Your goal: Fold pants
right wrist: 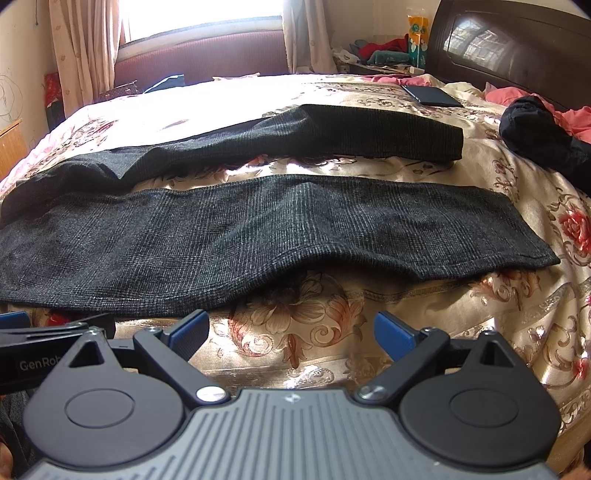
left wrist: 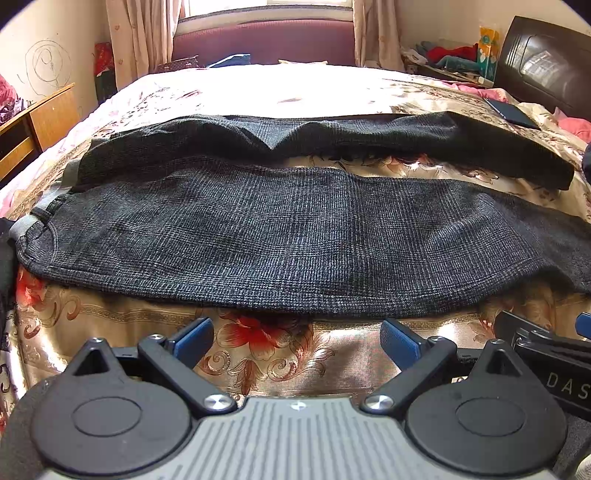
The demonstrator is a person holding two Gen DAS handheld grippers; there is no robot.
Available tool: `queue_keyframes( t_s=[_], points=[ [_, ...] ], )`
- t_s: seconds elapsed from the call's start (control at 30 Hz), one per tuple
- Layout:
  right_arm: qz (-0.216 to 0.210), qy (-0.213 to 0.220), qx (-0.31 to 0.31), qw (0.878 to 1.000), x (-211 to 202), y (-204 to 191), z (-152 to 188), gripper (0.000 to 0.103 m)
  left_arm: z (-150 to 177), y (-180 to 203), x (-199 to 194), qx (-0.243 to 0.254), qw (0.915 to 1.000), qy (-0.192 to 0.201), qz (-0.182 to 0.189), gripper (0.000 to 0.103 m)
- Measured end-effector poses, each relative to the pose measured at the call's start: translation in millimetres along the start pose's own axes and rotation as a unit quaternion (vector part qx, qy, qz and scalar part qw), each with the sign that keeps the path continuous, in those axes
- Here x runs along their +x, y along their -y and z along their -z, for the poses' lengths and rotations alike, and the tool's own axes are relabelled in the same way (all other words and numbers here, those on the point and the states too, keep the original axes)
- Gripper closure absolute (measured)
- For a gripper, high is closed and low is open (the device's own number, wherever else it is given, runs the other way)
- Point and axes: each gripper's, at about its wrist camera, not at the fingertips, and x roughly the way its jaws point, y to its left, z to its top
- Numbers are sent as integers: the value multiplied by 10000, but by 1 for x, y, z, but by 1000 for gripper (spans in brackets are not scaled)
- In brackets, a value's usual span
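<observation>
1. Bedroom setting: a bed with a shiny gold floral cover fills both views, with a curtained window at the far side and a dark headboard off to the right.
2. Dark grey checked pants are spread flat across the bed, waistband to the left, both legs run out to the right.
3. Between the two legs a strip of bare cover is left showing; the far leg is angled away from the near leg, so the gap widens toward the hems.
4. The near leg's long edge is seen just beyond both grippers, with a band of bare cover between them and it.
5. Left gripper is held with its blue pads wide apart, nothing between them, just short of the near leg's edge.
6. Right gripper is likewise spread apart and empty, just to the right of the left one.
7. Right of the hems, a black bundle of clothing and a dark phone are parked on the cover, clear of the pants.
</observation>
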Motion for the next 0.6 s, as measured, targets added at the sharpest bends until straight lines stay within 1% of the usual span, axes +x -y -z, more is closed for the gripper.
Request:
queue_keyframes(
  t_s=[0.6],
  points=[
    [-12, -41, 34, 10000, 1, 2, -1, 8, 0, 1, 0, 6, 10000, -7, -3, 0]
  ],
)
